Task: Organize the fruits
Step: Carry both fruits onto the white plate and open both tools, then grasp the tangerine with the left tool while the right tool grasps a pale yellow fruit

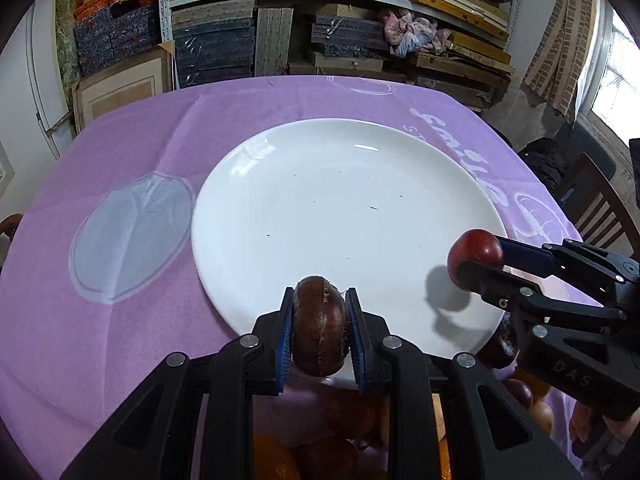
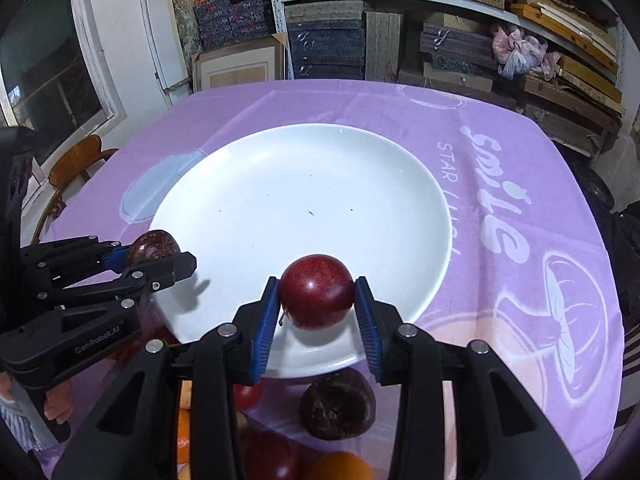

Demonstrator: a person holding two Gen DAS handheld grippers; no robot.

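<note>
One white plate (image 1: 360, 184) sits on lilac tablecloth (image 1: 132, 140) before shelves (image 1: 280, 20).

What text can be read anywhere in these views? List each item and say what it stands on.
"smile": white print on the purple tablecloth.
"STAR": smaller white print on the same cloth, beside it; the line below it is cut off by the white plate and cannot be read.
"GenRobot.AI": on the body of the left tongs.
"DAS": on the body of the right tongs.
</note>
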